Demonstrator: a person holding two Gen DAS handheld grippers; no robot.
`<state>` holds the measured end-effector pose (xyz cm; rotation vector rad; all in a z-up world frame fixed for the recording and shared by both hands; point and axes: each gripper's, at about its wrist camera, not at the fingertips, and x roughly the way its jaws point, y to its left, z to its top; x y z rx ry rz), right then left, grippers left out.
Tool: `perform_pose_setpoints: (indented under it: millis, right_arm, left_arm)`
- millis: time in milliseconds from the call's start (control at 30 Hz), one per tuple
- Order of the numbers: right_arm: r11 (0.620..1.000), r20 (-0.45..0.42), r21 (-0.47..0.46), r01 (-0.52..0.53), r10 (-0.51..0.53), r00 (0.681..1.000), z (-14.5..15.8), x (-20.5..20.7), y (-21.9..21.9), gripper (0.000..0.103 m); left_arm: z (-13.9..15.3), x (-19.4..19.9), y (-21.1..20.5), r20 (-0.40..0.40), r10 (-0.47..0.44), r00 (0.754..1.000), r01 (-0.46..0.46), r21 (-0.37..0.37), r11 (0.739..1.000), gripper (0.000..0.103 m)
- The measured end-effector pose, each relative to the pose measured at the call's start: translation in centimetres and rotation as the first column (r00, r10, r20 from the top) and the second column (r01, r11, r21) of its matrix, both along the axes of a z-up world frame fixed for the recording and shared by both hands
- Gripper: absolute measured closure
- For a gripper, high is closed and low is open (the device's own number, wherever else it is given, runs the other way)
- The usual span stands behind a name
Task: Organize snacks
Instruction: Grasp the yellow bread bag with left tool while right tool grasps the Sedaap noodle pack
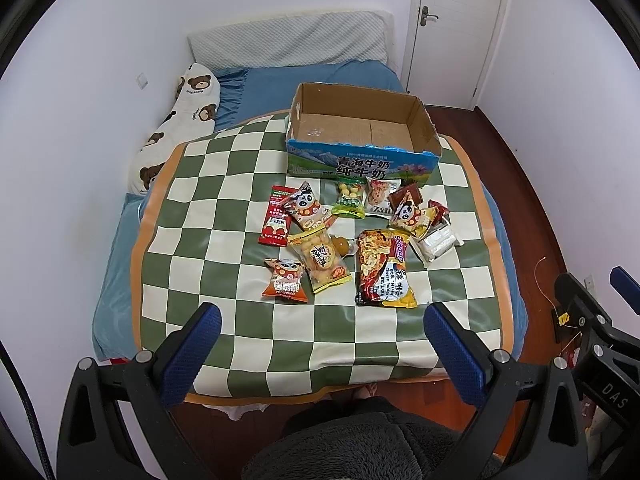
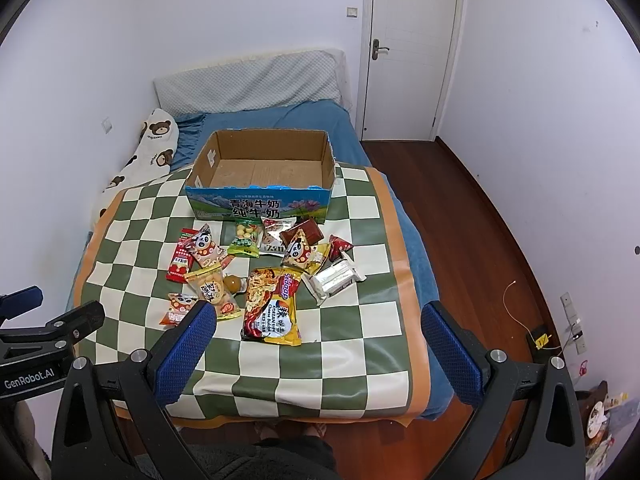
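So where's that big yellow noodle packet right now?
The noodle packet lies on the checkered mat, nearest you, right of the yellow biscuit bag, in both views.

We see a bed [image 1: 280, 84] with a blue sheet, a quilted pillow [image 1: 288, 42] at its head and a bear-print pillow [image 1: 180, 120] along the wall side. A green-and-white checkered mat [image 1: 224, 184] covers its near part. On the mat sit an open cardboard box [image 1: 360, 160], nothing in it, and just in front a loose cluster of snack packets [image 1: 352, 236], some overlapping.
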<state>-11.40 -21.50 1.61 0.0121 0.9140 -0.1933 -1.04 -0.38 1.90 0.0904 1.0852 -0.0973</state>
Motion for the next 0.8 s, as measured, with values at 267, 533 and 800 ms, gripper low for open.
perform_pose_setpoints:
  millis: [267,533,800]
  right_arm:
    - [1.000,-0.001,0.005,0.002,-0.002,1.000,-0.2,0.0,0.0,0.000]
    - [0.994,-0.121,0.104,0.023,-0.010,0.993,-6.8,5.6,-0.9,0.000]
    - [0.982,-0.336,0.185,0.047,0.018,0.942,-22.5,16.3,-0.6,0.001]
  left_arm:
    - [-0.5,0.4,-0.1,-0.004,0.013,1.000,-0.013,0.002,1.000,0.000]
    - [-8.2,7.8,1.5,-0.116,0.125,0.985,-0.116,0.084,0.990,0.000]
    - [-19.6,16.9,4.7,-0.428,0.181,0.886,-0.227,-0.059,0.972,0.005]
